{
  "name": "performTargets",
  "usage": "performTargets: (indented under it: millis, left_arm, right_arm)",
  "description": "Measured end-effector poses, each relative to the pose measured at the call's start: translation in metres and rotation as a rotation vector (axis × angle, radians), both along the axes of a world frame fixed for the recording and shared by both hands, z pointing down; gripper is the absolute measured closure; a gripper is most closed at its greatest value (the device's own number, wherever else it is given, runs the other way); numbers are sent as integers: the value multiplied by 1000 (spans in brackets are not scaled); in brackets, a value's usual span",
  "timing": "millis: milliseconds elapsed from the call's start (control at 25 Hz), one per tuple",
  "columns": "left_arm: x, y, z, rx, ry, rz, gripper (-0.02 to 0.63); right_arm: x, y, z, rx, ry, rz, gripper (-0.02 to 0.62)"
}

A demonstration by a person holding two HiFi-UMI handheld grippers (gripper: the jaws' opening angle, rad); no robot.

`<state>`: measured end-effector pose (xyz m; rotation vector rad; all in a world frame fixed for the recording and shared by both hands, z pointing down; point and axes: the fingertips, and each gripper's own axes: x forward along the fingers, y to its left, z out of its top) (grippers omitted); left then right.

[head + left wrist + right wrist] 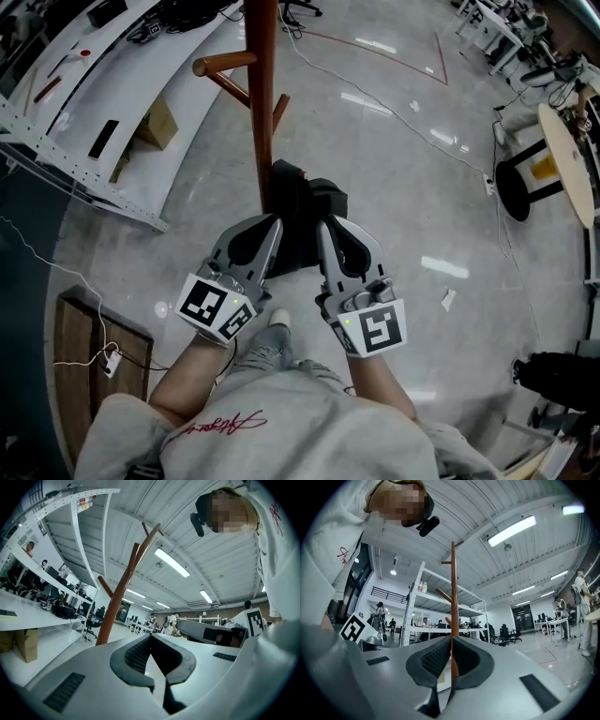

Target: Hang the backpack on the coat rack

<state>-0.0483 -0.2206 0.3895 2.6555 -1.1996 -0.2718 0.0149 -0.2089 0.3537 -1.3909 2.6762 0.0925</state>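
Note:
The black backpack (305, 202) hangs between my two grippers, right beside the brown wooden coat rack pole (262, 103). My left gripper (275, 225) meets the bag's left side and my right gripper (324, 225) its right side. In the left gripper view the left gripper (151, 637) has its pads together, and the pole (117, 606) leans off to the left with its pegs above. In the right gripper view the right gripper (451, 639) shows only a thin slit, with the pole (453, 597) straight ahead. Neither gripper view shows the bag or the gripped spot.
A white shelving frame (94, 103) with a cardboard box (155, 122) runs along the left. A wooden board (84, 347) and a cable with a plug strip (111, 361) lie at lower left. A black stool (520, 187) and round table (567, 159) stand at the right.

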Motion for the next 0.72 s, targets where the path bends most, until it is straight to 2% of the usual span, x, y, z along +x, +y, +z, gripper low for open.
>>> performTargets:
  millis: [120,720]
  left_arm:
    - [6,22,-12,25,-21,-7,589]
    - [46,173,-53,54,21,-56,589]
  right_arm:
    - [1,24,-7,14,5,-4,574]
    - [24,176,-45,92,19,-62,574]
